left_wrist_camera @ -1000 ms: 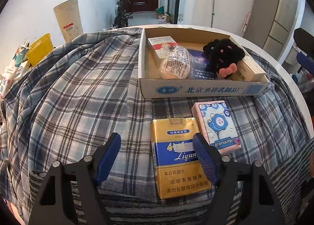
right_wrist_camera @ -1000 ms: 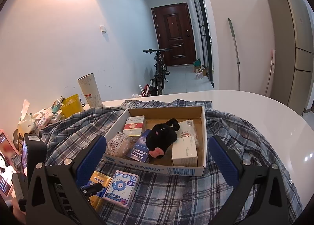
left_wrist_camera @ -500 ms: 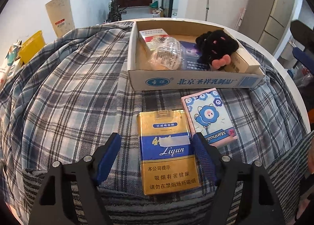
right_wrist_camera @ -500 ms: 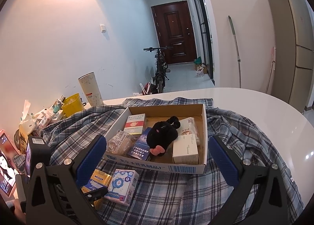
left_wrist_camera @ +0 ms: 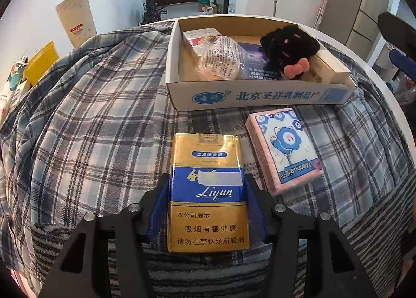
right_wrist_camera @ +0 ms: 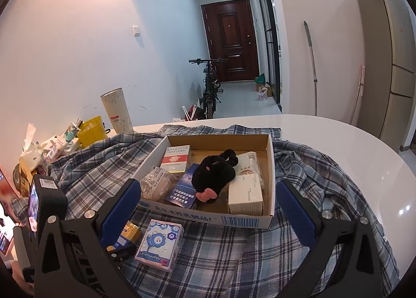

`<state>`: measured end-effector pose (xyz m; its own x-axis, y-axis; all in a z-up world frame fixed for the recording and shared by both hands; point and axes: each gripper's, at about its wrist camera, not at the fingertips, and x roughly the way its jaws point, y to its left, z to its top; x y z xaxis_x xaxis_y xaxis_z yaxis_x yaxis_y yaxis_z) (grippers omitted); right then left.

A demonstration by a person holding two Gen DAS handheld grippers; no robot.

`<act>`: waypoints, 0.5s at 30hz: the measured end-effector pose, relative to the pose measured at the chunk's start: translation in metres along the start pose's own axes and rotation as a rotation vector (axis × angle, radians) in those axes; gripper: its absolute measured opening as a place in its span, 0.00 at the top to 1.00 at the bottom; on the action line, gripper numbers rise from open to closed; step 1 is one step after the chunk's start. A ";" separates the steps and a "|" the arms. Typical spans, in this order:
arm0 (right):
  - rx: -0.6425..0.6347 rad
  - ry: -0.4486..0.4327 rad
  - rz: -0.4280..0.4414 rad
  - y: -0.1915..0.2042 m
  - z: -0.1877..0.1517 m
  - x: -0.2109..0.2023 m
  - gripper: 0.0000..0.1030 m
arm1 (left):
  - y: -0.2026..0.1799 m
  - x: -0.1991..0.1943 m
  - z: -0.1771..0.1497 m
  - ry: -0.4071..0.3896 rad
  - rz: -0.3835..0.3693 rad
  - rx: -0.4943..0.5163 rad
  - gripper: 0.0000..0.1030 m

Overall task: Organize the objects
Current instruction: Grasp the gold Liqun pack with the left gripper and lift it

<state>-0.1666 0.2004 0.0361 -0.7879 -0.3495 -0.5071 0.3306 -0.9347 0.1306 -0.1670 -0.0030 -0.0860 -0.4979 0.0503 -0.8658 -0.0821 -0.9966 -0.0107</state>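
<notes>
A glossy gold-and-blue cigarette pack (left_wrist_camera: 208,194), flat and rectangular, lay face up on the soft plaid cloth (left_wrist_camera: 91,129) that draped the round white worktop (right_wrist_camera: 351,147). The left tongs (left_wrist_camera: 206,195) had just been closing, and their blue pads (left_wrist_camera: 158,209) now sat against the pack's two long edges, pinching it around its lower half. The tongs were tipped steeply down towards the cloth.

Just beside the pack, on its right, lay a soft pink tissue packet (left_wrist_camera: 284,150) with a blue cartoon print, slightly skewed and not touching the pack. Beyond both stood a shallow cardboard box (left_wrist_camera: 260,96) with blue printing on its front wall. Inside it were a fuzzy black plush toy (left_wrist_camera: 288,46) with pink feet, a crinkled clear bag (left_wrist_camera: 221,61), a red-and-white carton (left_wrist_camera: 201,38), a dark blue box (left_wrist_camera: 256,64) and a plain white box (right_wrist_camera: 245,194).

The right tongs (right_wrist_camera: 208,209) were spread wide with nothing between the ribbed blue pads (right_wrist_camera: 296,211), held above the cloth and pointed gently down towards the cardboard box.
</notes>
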 end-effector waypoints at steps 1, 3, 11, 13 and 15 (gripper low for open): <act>-0.004 0.000 -0.009 0.001 0.000 0.001 0.00 | 0.002 -0.003 0.000 -0.016 -0.011 -0.009 0.49; -0.012 0.000 -0.033 0.002 -0.001 0.002 0.00 | 0.010 -0.019 0.002 -0.100 -0.044 -0.048 0.49; 0.011 0.045 -0.008 0.008 0.009 0.001 0.00 | 0.035 -0.076 0.000 -0.438 -0.046 -0.168 0.49; 0.005 0.034 -0.024 0.012 0.012 -0.003 0.00 | 0.040 -0.082 0.000 -0.475 -0.066 -0.187 0.49; -0.001 0.043 -0.028 0.016 0.014 -0.004 0.00 | 0.042 -0.089 -0.002 -0.507 -0.075 -0.202 0.49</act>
<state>-0.1651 0.1859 0.0524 -0.7739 -0.3201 -0.5464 0.3090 -0.9440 0.1154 -0.1249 -0.0497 -0.0106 -0.8547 0.0971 -0.5099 0.0092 -0.9794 -0.2020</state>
